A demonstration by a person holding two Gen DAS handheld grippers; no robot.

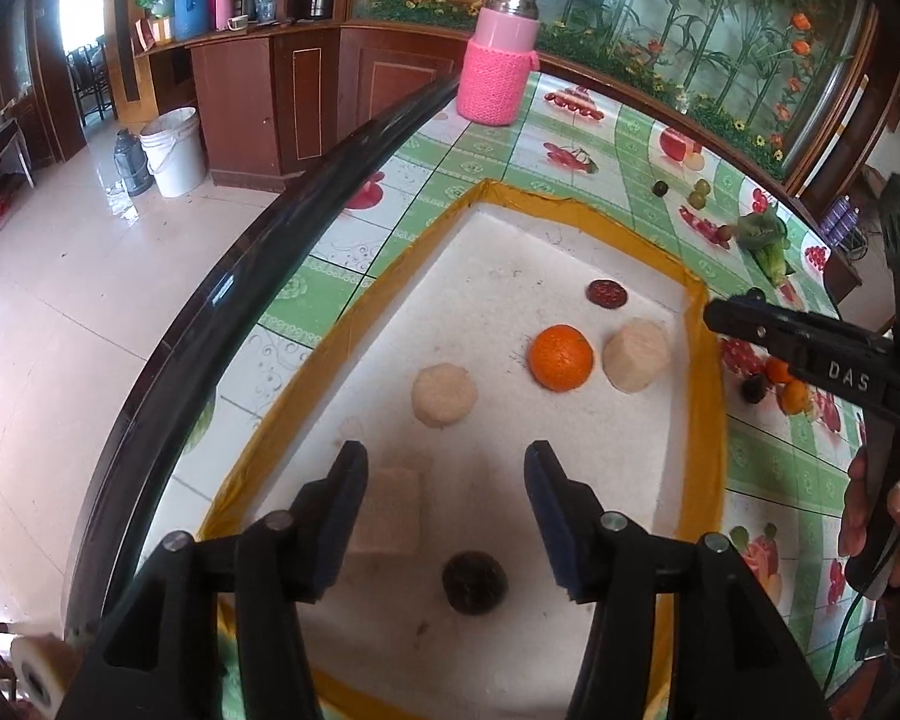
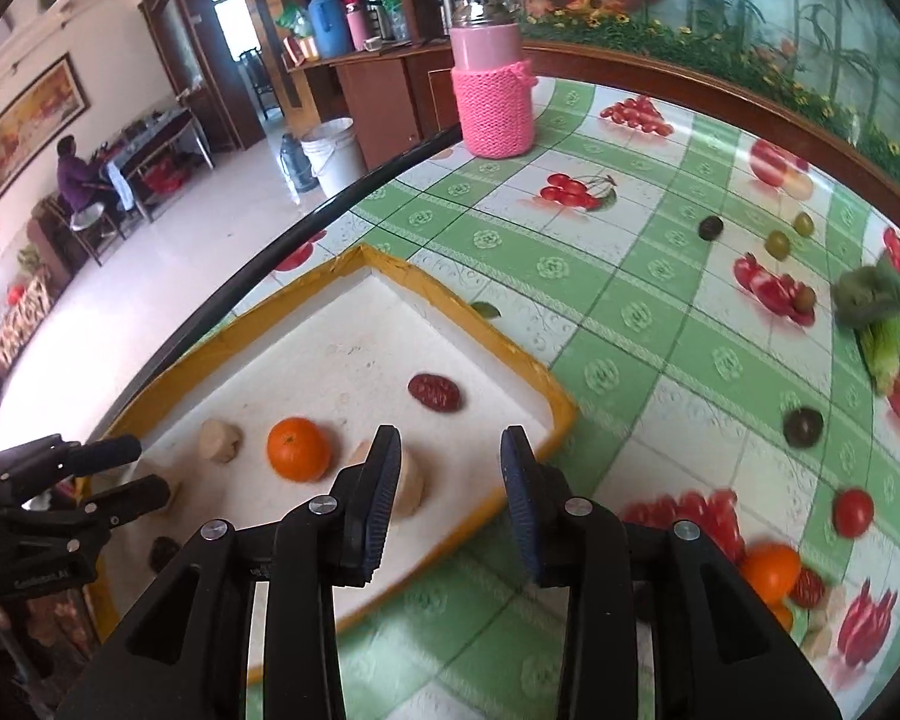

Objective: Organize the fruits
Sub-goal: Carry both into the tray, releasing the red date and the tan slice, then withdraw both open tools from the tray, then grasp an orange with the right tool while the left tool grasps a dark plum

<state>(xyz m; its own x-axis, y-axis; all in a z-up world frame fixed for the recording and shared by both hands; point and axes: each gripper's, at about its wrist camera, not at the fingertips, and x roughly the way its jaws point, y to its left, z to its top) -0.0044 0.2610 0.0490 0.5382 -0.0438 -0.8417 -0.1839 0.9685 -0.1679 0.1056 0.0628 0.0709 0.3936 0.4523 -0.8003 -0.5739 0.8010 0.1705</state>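
Both the left gripper point(image 1: 446, 504) and right gripper point(image 2: 450, 501) hang open and empty over the tray point(image 1: 699, 360). The right should probably swing to the orange point(image 2: 771, 570) on the table, closing gently around its middle.

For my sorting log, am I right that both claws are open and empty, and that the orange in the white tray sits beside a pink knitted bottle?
Not quite: the orange sits beside a pale round chunk. The left wrist view shows the pink knitted bottle outside the tray, at the table's far edge. Both the left claw and right claw are open and empty.
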